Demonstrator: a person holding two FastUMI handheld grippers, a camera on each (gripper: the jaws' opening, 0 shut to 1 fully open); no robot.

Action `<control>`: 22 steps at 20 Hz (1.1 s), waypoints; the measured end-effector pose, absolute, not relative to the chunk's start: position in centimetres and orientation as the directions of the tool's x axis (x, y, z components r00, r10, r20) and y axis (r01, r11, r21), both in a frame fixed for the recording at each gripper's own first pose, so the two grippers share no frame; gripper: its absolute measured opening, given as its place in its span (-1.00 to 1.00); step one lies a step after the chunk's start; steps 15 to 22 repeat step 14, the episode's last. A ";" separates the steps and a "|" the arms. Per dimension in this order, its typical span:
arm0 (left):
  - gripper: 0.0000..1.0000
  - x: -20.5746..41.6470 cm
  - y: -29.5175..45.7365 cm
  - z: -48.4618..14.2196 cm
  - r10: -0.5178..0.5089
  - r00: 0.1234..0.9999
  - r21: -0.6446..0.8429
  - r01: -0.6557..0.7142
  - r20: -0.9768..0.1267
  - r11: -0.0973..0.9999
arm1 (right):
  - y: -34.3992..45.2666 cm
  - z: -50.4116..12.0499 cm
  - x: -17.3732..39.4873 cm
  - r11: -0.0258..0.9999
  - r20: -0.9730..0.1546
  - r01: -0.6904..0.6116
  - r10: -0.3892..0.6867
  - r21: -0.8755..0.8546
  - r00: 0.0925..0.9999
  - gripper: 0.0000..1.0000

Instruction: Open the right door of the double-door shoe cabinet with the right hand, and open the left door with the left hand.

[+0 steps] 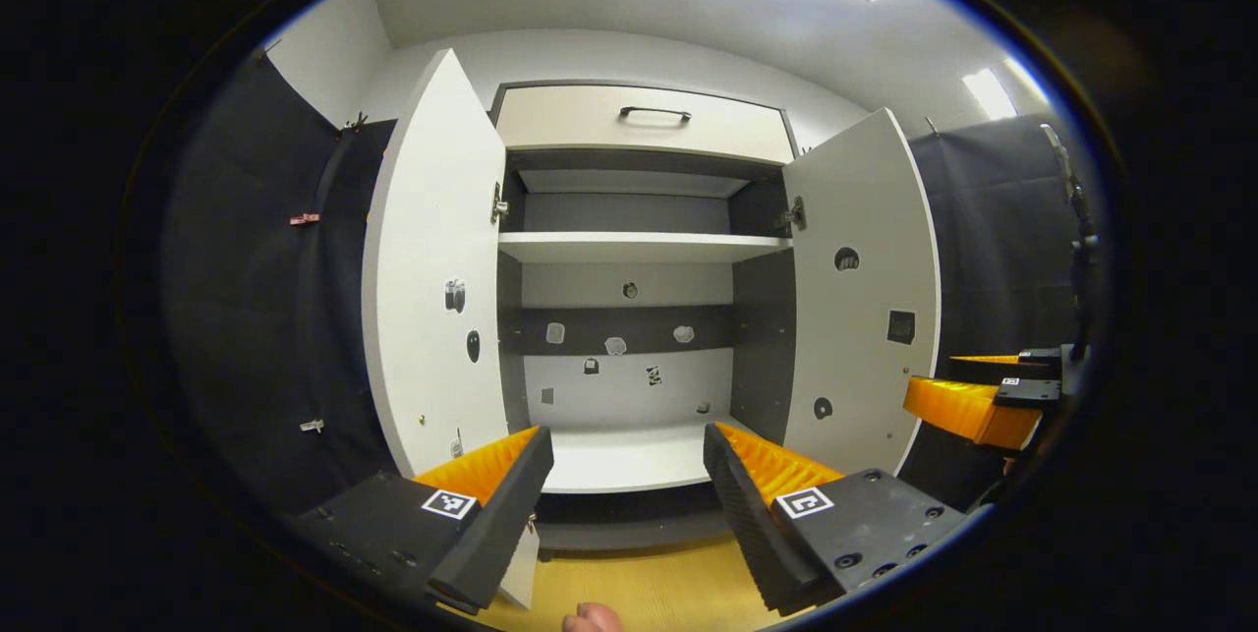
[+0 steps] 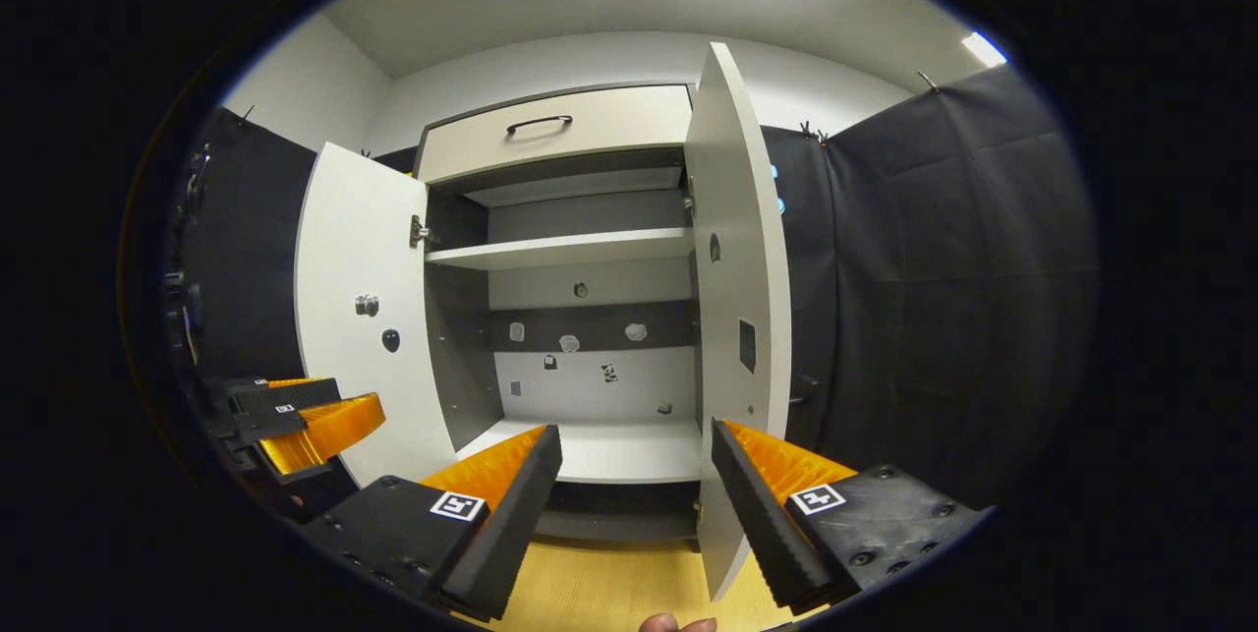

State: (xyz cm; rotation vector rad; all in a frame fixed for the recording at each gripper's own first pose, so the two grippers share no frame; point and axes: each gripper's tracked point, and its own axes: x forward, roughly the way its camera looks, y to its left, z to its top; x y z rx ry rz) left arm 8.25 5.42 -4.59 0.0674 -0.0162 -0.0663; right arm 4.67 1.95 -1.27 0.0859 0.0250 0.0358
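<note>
White left door (image 1: 432, 268) and right door (image 1: 865, 288) both swung out, cabinet interior (image 1: 629, 317) exposed. Left gripper (image 1: 629, 485) wide, empty, near left door edge. Right gripper (image 2: 634, 485) wide, empty, beside right door. Judgement: task done; back straight out, avoid clipping door edges.

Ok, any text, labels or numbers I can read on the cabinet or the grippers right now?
No readable words or numbers.
Left gripper: square black-and-white marker tags on its fingers, patterns, not text.
Right gripper: the same kind of tags.
Small stickers on the cabinet's back panel and left door: too small to read.
</note>
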 end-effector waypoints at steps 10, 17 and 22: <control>0.89 8.1 6.0 -4.8 -0.004 1.000 0.069 0.004 0.003 0.998 | 1.8 -1.3 4.4 0.997 -0.019 -0.046 0.047 0.069 0.999 0.94; 0.84 7.3 6.4 -4.5 0.018 1.000 0.077 -0.019 0.008 0.997 | 1.8 -0.9 4.6 0.997 -0.014 -0.042 0.043 0.063 0.999 0.94; 0.84 7.3 6.4 -4.5 0.018 1.000 0.077 -0.019 0.008 0.997 | 1.8 -0.9 4.6 0.997 -0.014 -0.042 0.043 0.063 0.999 0.94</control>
